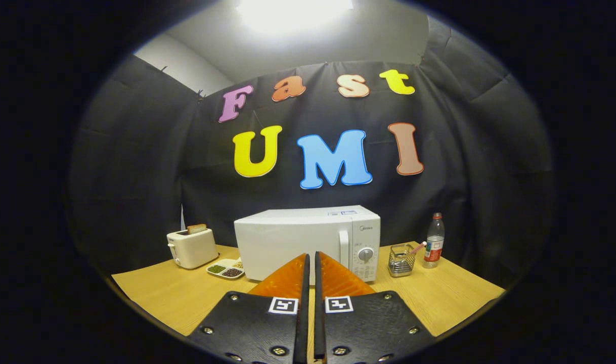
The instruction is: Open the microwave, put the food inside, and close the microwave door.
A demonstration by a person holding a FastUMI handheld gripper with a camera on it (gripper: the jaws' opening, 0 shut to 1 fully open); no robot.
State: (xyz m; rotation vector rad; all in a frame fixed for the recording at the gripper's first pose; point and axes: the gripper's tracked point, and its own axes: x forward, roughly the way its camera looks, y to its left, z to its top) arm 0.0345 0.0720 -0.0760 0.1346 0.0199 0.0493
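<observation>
A white microwave point(308, 241) stands at the back of the wooden table point(166, 298), its door shut, with a vertical handle point(344, 247) and a dial panel on its right side. My gripper point(311, 255) is held over the table well in front of the microwave, pointing at its door. The two fingers lie nearly together with a thin gap and nothing between them. A small divided white plate of food point(226, 268) rests on the table just left of the microwave's front corner, beyond and left of the fingers.
A white toaster point(192, 246) with a slice of bread sticking out stands left of the plate. Right of the microwave are a clear square holder point(401, 260) with a pink item and a capped plastic bottle point(434, 241).
</observation>
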